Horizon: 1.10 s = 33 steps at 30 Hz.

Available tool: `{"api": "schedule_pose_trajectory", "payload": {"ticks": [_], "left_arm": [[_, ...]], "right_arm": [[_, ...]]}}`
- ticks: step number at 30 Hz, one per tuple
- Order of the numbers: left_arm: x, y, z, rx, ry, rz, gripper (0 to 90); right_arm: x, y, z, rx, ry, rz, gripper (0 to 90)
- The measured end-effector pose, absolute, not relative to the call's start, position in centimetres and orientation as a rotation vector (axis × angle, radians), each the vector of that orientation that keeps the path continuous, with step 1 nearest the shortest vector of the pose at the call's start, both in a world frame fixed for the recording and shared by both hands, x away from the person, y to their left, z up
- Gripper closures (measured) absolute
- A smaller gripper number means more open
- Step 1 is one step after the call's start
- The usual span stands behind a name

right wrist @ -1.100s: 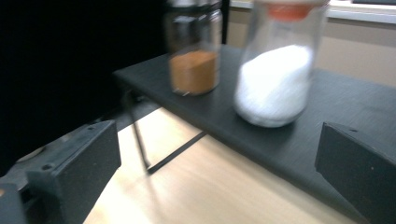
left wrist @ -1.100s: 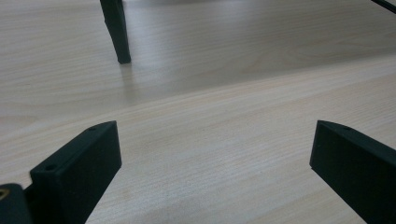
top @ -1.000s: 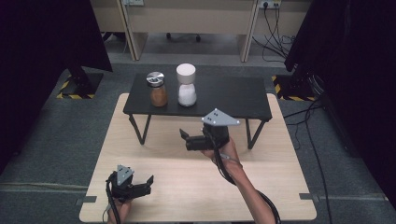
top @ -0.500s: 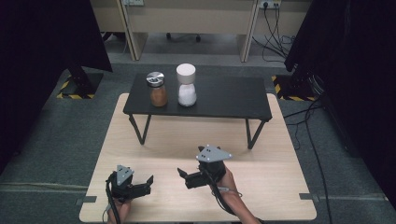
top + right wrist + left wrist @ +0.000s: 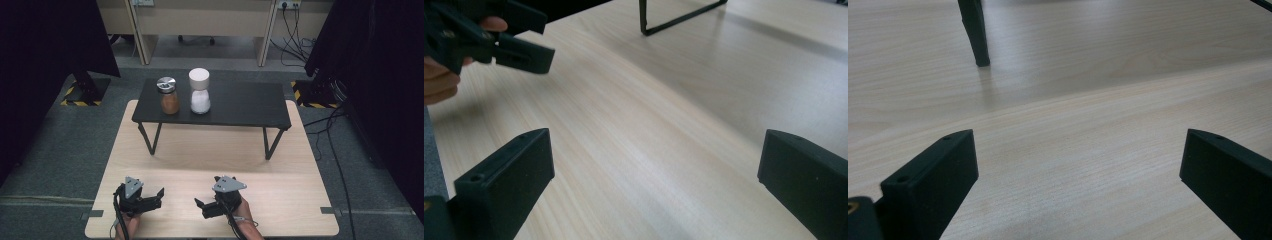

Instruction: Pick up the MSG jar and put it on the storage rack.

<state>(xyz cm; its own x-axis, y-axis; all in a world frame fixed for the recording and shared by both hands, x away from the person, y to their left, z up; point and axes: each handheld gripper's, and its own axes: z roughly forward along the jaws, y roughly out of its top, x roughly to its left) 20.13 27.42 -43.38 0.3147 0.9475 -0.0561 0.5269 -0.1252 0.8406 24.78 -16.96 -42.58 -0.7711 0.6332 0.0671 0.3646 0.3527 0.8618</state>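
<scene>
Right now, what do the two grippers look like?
Both are black. The left gripper and right gripper each carry a grey three-cornered plate on top and trail a black cable. Their own views show two blocky black jaws with small holes. No sleeves visible.

Bare table (image 5: 210,160) lies open ahead of both tongs; only the black shelf's legs (image 5: 150,139) intrude.

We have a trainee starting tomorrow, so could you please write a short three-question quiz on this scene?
1. True or false: the right gripper holds a jar.
2. Which jar stands further left on the black shelf in the high view: A) brown spice jar, B) white jar?
3. What surface lies between the left gripper jaws?

Key: 1 false, jaws open and empty. 2 A. 3 The wooden table.
</scene>
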Motion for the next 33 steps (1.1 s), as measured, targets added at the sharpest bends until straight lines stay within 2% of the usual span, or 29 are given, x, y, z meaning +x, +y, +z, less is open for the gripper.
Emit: {"api": "schedule_pose_trajectory", "payload": {"ticks": [3,13,33], "left_arm": [[20.1,27.4,-43.4,1.776,1.325,0.659,1.4],[20.0,27.6,-43.3,1.772,1.321,0.656,1.3],[20.1,27.4,-43.3,1.773,1.323,0.658,1.3]], "right_arm": [[24.2,-16.9,-44.0,0.897,2.351,1.367,1.6],[24.0,-16.3,-45.0,0.905,2.404,1.277,1.8],[24.1,-18.0,-45.0,1.012,2.315,1.306,1.8]]}}
